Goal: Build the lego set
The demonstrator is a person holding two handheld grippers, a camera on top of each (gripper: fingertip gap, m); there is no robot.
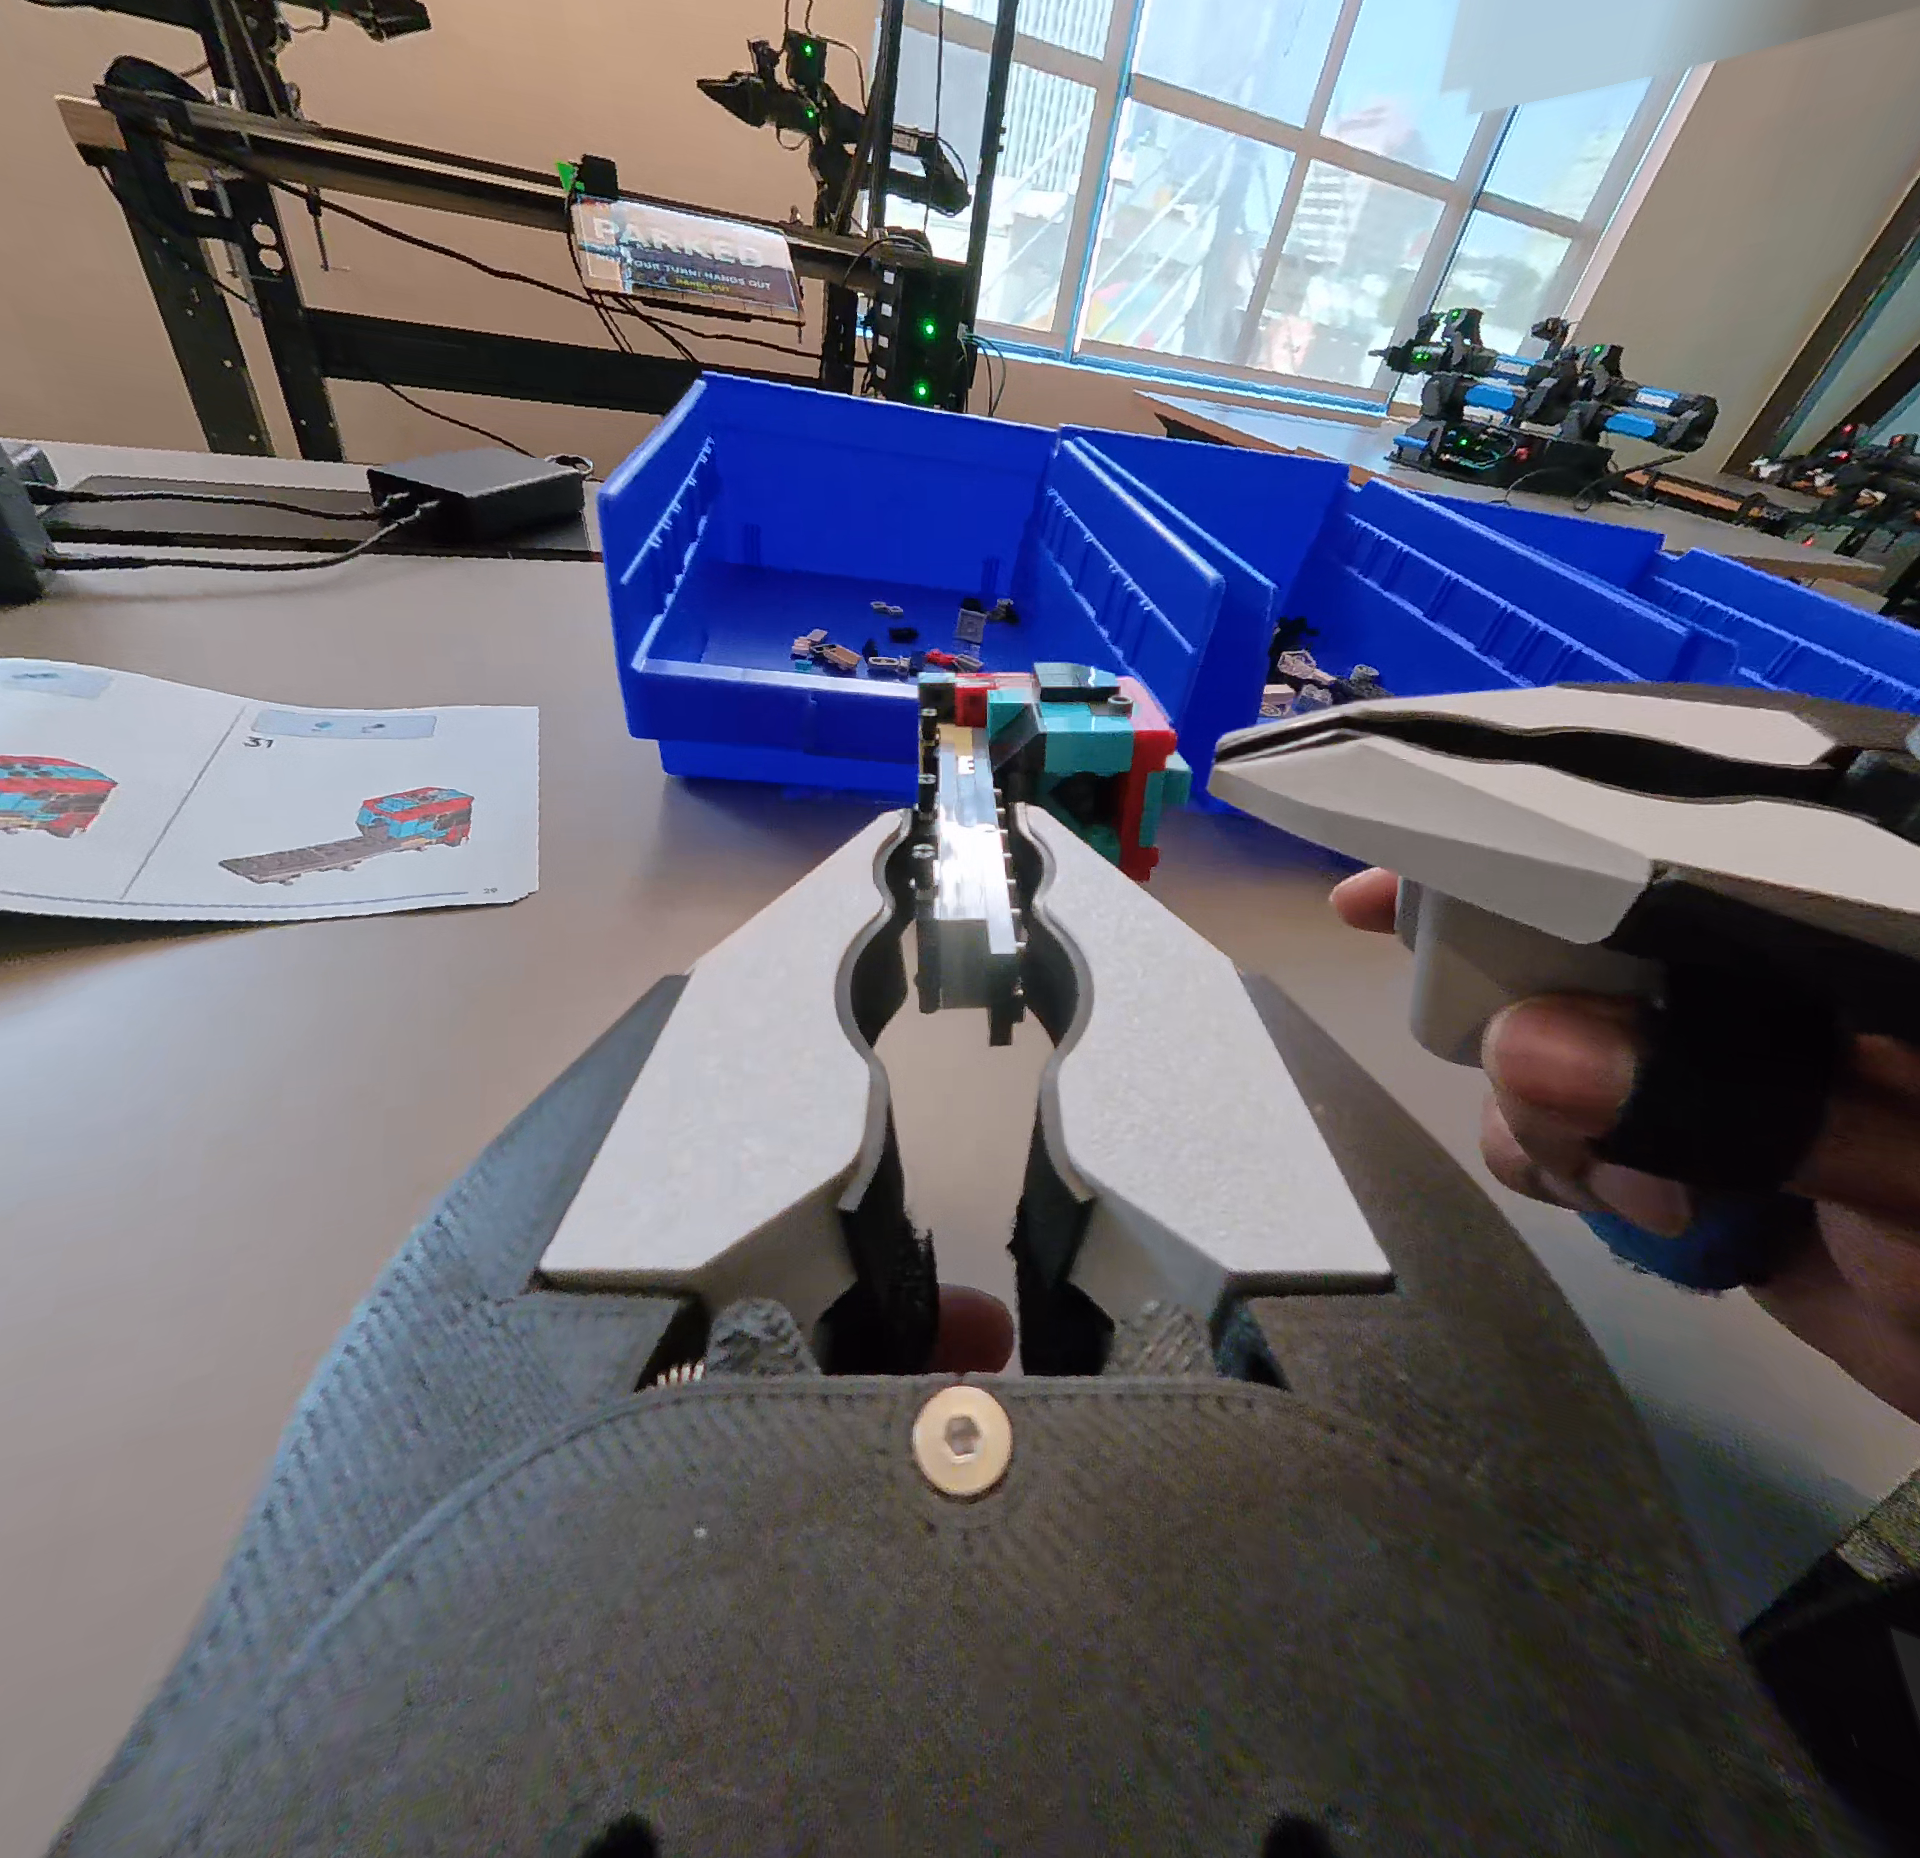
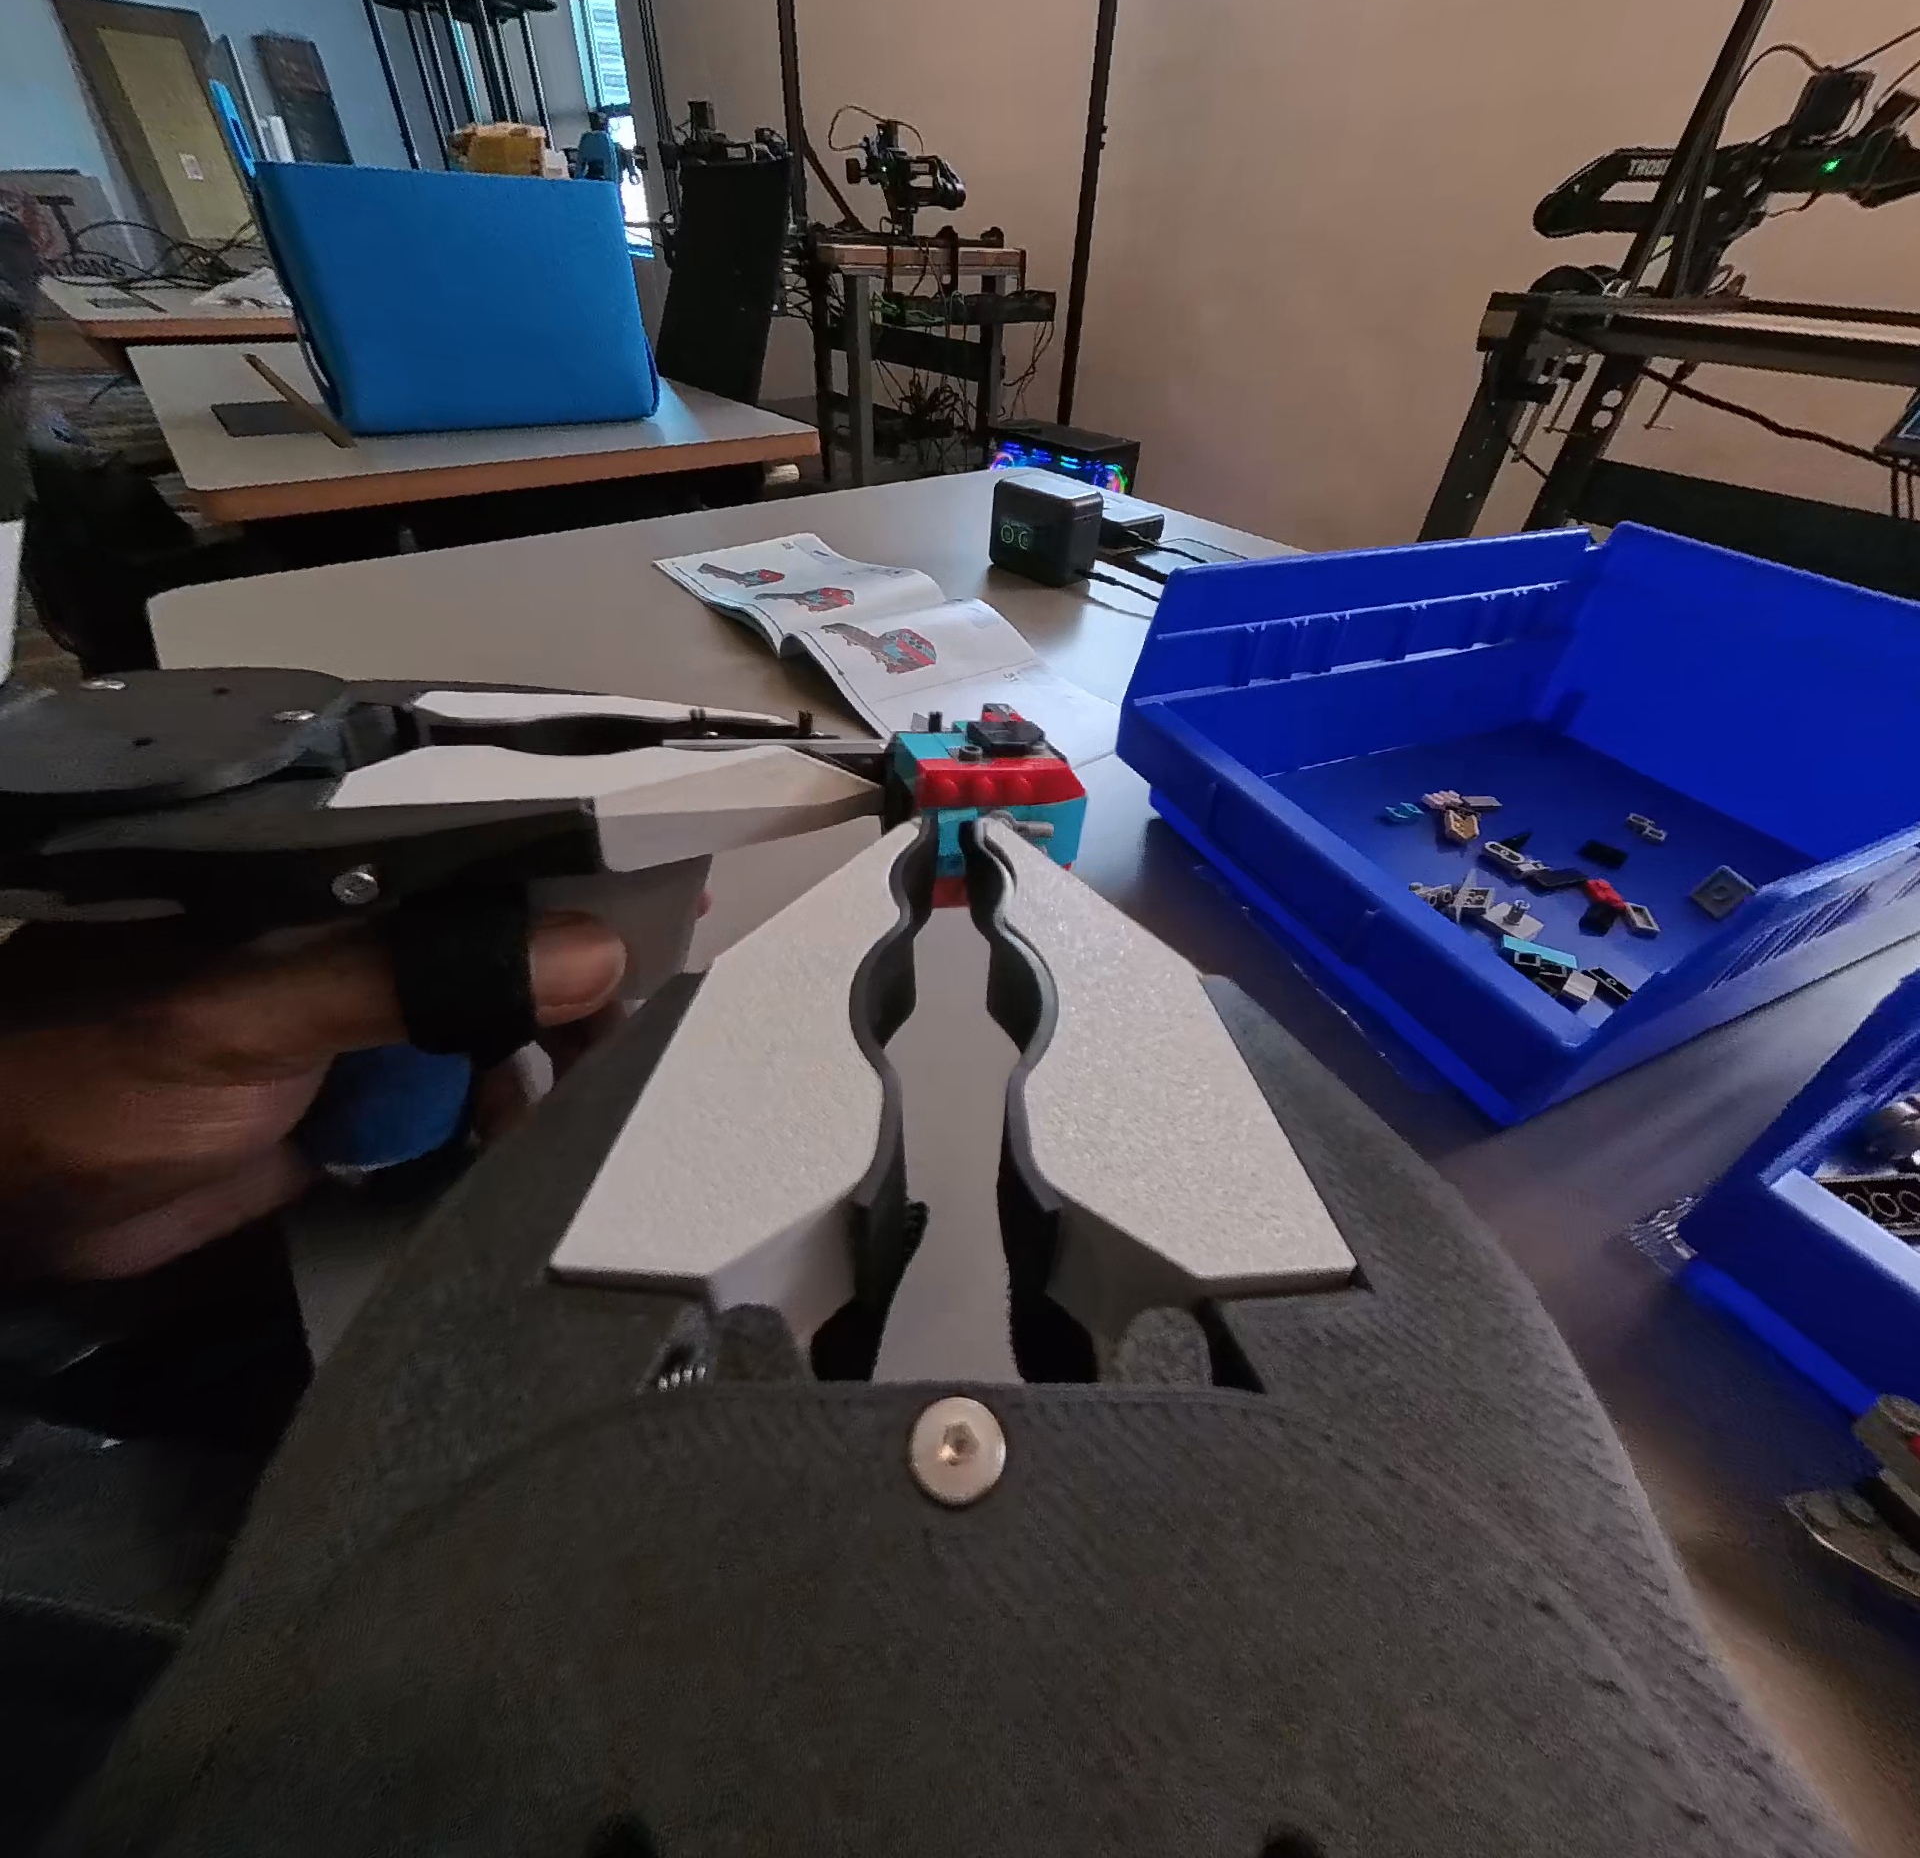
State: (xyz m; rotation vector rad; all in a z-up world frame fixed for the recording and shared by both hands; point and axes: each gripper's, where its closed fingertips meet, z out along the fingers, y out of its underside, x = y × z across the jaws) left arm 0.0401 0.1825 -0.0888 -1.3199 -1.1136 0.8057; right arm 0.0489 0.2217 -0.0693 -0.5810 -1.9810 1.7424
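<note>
Lego model (image 1: pixel 1049 769): red-teal cab on grey bed, held above worktop (image 1: pixel 364 1081). Left gripper (image 1: pixel 971 852) jaws pinching bed. Right gripper (image 2: pixel 951 852), jaws nearly together, tips against cab; grip unclear. Open manual (image 1: pixel 270 800) at left, printed step pictures and numbers. Blue bin (image 1: pixel 831 582) behind with loose pieces (image 1: pixel 894 645). Sign (image 1: pixel 686 260) on far rig.

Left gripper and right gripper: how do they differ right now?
The left gripper clamps the long grey base of the lego model. The right gripper only has its tips at the model's red and teal cab. The left gripper's fingers sit apart around the base, while the right gripper's are almost shut. Both have grey fingers and are held by hand.
</note>
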